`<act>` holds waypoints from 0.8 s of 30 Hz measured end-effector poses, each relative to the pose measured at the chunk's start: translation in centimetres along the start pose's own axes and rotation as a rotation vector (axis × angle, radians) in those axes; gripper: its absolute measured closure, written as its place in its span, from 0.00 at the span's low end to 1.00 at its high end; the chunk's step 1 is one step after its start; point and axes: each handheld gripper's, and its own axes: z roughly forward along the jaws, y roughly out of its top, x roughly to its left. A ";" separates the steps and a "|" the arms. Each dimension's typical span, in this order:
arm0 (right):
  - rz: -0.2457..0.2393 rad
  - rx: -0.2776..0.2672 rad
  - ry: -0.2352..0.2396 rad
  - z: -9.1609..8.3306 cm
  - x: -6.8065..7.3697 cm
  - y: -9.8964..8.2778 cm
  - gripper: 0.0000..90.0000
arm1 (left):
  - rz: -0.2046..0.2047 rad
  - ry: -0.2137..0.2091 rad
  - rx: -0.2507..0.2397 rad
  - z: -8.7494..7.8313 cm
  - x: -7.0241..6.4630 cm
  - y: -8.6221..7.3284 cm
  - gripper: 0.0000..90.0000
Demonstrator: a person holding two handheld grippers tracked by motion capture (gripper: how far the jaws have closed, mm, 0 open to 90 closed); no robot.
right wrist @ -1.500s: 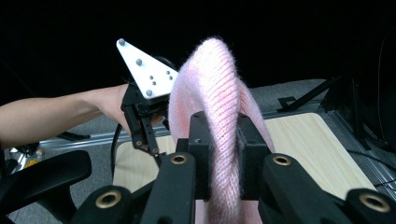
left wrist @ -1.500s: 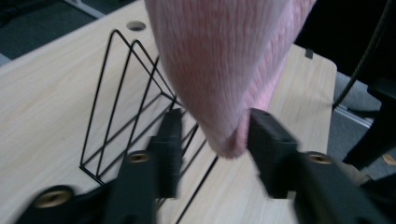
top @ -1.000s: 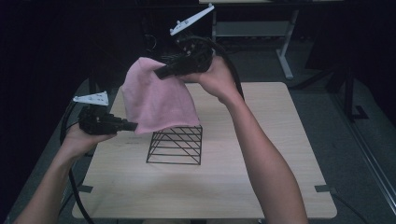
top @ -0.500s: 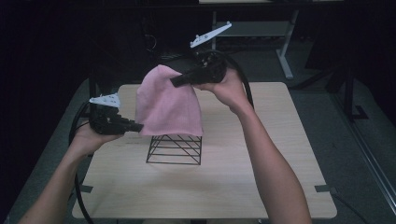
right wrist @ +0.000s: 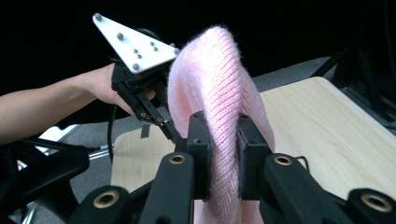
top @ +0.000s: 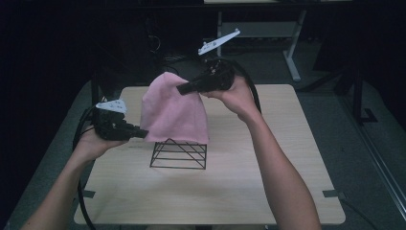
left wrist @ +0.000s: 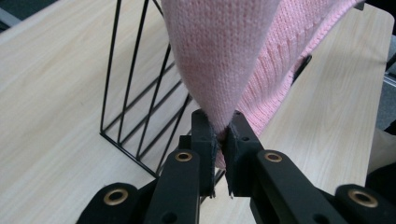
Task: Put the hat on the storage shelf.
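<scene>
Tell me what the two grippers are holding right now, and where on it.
Both hold the pink knit cloth: the left hand-held gripper pinches a lower corner, the right hand-held gripper clamps a bunched fold near its top.

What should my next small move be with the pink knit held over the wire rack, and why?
Probably lower both grippers together to drape the pink knit over the black wire rack. The left gripper pinches its lower corner, the right gripper clamps its top edge higher up, and the cloth hangs just above the rack's peak, seemingly barely touching it.
</scene>
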 end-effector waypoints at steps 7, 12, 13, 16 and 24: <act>-0.013 0.031 0.042 1.3 0.3 -0.5 0.86 | -0.022 0.000 0.004 0.5 0.1 -1.4 0.93; -0.005 0.037 0.044 1.5 0.2 -1.1 0.85 | -0.017 -0.010 0.011 0.8 -0.2 -1.7 0.93; -0.007 0.041 0.041 1.5 0.2 -1.3 0.84 | -0.016 -0.007 0.014 0.9 -0.2 -1.8 0.93; 0.002 0.060 0.047 1.6 0.2 -2.0 0.84 | -0.011 -0.003 0.023 1.3 -0.2 -2.1 0.93; 0.009 0.081 0.050 1.9 0.1 -3.2 0.83 | -0.015 0.002 0.053 1.9 -0.2 -2.5 0.93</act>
